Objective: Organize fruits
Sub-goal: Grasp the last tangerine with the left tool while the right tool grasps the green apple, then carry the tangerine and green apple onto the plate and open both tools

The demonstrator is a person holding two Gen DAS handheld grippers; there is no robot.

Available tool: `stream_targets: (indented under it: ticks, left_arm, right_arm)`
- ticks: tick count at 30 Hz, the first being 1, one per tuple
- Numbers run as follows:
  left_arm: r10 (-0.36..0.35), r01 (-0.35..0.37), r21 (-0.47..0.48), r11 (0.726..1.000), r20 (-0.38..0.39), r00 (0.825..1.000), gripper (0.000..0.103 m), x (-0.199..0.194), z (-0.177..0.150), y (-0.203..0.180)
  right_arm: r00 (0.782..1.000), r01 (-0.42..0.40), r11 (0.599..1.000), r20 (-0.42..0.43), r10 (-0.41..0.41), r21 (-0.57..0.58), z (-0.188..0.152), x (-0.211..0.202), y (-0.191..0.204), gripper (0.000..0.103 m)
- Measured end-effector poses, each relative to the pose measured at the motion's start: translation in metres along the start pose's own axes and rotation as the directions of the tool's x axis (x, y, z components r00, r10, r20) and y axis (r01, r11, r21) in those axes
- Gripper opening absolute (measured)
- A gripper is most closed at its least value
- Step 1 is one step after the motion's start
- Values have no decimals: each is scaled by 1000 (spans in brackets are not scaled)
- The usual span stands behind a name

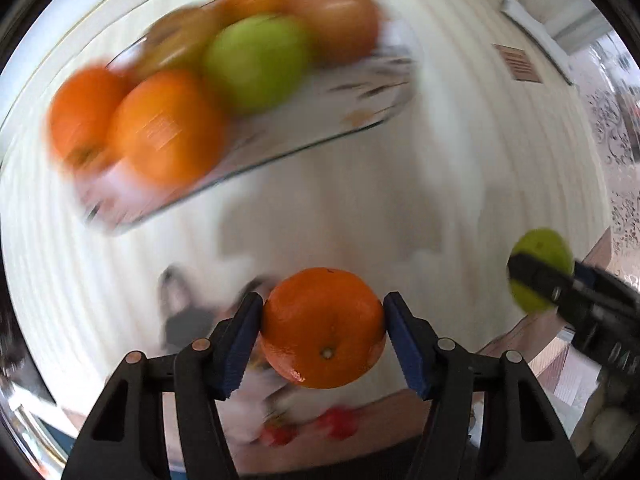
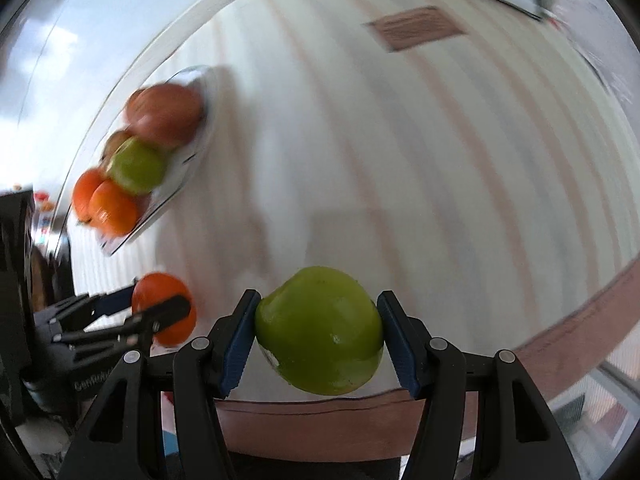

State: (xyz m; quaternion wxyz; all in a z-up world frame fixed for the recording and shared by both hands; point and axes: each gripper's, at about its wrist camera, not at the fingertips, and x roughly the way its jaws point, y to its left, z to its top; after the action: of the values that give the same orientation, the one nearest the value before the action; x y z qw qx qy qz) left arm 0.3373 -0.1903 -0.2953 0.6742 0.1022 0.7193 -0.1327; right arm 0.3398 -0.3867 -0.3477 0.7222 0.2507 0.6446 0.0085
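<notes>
My left gripper (image 1: 323, 330) is shut on an orange (image 1: 323, 326) and holds it above the white table. My right gripper (image 2: 318, 330) is shut on a green apple (image 2: 319, 330), also in the air. Each shows in the other's view: the green apple (image 1: 540, 268) at the right, the orange (image 2: 166, 308) at the lower left. A glass tray (image 1: 320, 120) at the upper left holds oranges (image 1: 168, 128), a green apple (image 1: 256, 62) and reddish apples (image 1: 336, 16). The tray (image 2: 180, 184) is blurred in the right wrist view.
A brown label or vent (image 1: 518, 64) lies on the white table (image 1: 440, 160) at the far right. The table's brown front edge (image 2: 560, 332) runs along the bottom. Red items (image 1: 336, 422) sit below the table edge, blurred.
</notes>
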Motion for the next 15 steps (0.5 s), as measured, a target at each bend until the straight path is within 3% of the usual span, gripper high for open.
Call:
stream_targets:
  ticks: [8, 15]
  left_arm:
    - [-6, 3, -218, 976, -14, 1000, 60, 3, -21, 85]
    - [-42, 39, -273, 961, -7, 999, 61, 7, -26, 113]
  right_arm:
    - [997, -17, 983, -75, 3, -183, 0, 37, 71, 63]
    - [992, 5, 968, -121, -37, -251, -5, 53, 88, 63]
